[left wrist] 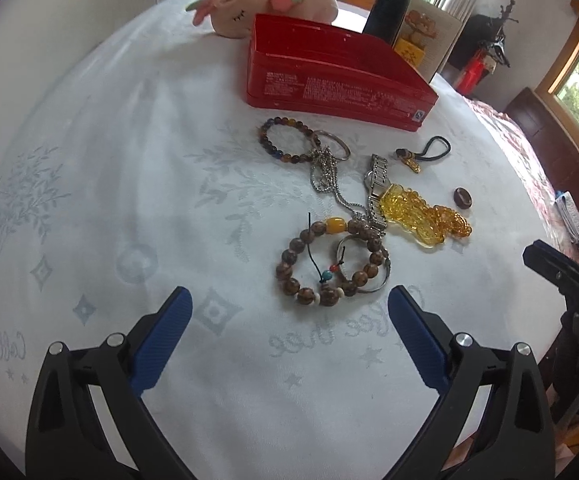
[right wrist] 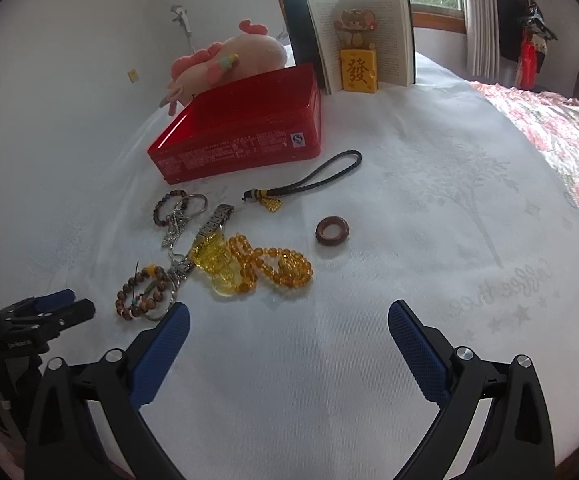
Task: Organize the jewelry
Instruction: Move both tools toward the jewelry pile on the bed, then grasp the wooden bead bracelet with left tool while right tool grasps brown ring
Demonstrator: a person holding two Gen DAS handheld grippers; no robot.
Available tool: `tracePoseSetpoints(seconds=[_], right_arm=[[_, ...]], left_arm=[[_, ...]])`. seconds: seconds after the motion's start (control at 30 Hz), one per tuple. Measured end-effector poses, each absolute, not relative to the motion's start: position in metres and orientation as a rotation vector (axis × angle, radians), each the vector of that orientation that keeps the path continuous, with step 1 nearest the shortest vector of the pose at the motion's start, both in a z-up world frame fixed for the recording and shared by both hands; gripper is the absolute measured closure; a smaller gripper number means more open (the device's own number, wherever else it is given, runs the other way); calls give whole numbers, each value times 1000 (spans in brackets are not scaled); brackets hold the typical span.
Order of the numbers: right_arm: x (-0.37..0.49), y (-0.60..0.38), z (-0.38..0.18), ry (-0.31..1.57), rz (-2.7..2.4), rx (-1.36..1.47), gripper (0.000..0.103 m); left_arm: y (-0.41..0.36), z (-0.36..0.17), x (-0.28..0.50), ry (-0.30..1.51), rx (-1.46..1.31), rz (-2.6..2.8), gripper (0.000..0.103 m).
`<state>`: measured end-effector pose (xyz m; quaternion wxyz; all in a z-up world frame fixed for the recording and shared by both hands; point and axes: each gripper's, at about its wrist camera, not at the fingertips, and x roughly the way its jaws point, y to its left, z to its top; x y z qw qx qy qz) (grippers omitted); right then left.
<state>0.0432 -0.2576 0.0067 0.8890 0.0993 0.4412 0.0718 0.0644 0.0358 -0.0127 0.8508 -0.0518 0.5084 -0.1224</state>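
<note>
Hovering: both grippers (jaws wide) (left wrist: 289,300) (right wrist: 289,312) near jewelry pile (left wrist: 361,216).

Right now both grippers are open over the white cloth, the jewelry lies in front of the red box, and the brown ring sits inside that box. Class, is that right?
Not quite. The brown ring lies on the white cloth, outside the red box, as the right wrist view shows. The rest stands.

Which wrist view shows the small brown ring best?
The right wrist view: the brown ring lies apart from the pile with its hole plainly open to the camera. The left wrist view shows it smaller, near the edge, foreshortened.
</note>
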Motion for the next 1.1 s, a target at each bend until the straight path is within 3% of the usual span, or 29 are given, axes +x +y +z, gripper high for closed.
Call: tracePoseSetpoints(seconds=[0.13,0.43,0.5,0.63,0.97,1.1], right_arm=[[65,-266,5,942,129,194,9],[108,-284,-8,1010,143,214,42],[114,-286,-12,1023,147,222,43],[119,-284,-17,1031,147,216,43],[136,-284,-24,1049,121,200,44],[145,-289,-30,1076,110,200,65]], left_arm=[[31,-23,83,1173,-140,-308,28],[21,-44,113,1294,-159,-322,43],[20,-47,117,1304,-160,-325,47],[19,-49,125,1317,-159,-319,66],[14,-49,126,1324,-123,-337,68],[5,-49,127,1306,-69,-332,75]])
